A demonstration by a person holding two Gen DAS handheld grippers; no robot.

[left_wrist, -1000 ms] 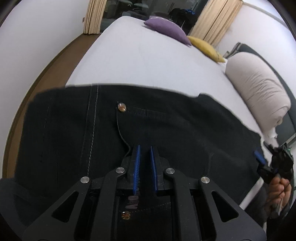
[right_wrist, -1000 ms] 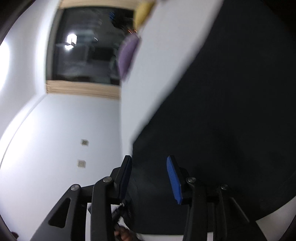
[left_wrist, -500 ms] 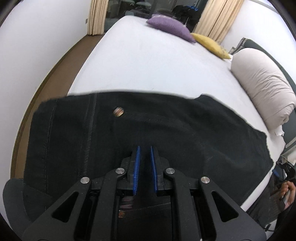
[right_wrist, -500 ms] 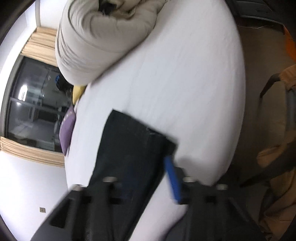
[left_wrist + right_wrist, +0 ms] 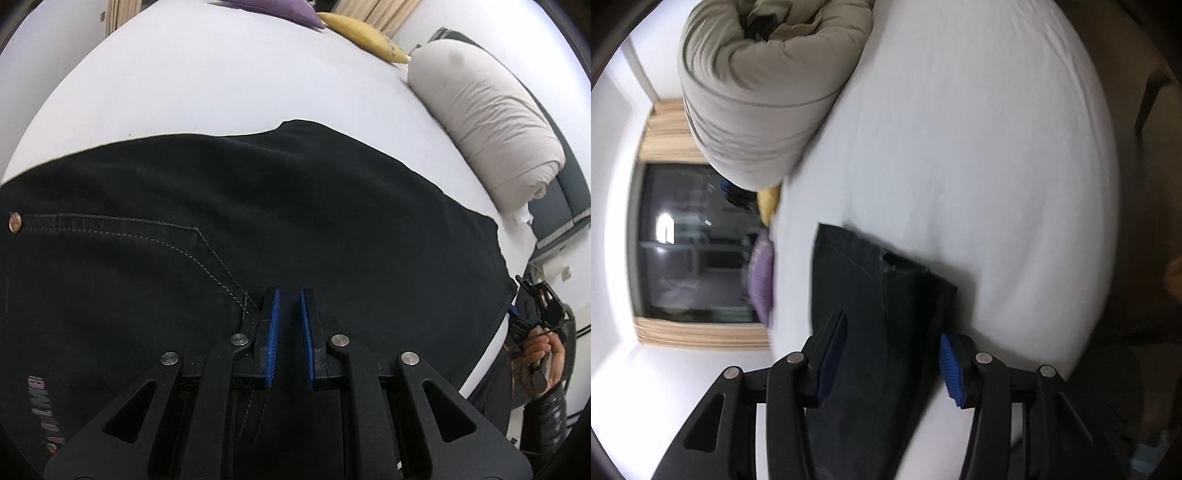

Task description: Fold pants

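Black jeans [image 5: 258,229] lie spread across a white bed [image 5: 207,81], with a back pocket seam and a copper rivet [image 5: 14,222] showing. My left gripper [image 5: 289,314] is shut on the jeans' fabric near the pocket corner. In the right wrist view the jeans' leg end [image 5: 871,295] lies near the bed's edge. My right gripper [image 5: 892,354] is open, its blue pads on either side of the leg end, not closed on it. It also shows in the left wrist view [image 5: 535,302] at the far right, held in a hand.
A rolled beige duvet [image 5: 487,110] lies on the bed's right side, also in the right wrist view [image 5: 764,88]. A purple cushion [image 5: 273,7] and a yellow cushion [image 5: 365,33] sit at the far end. A dark window [image 5: 698,243] with curtains is beyond.
My left gripper has shifted right along the jeans, still shut on the fabric; the rivet now sits far left. My right gripper has swung round to the leg end and stays open.
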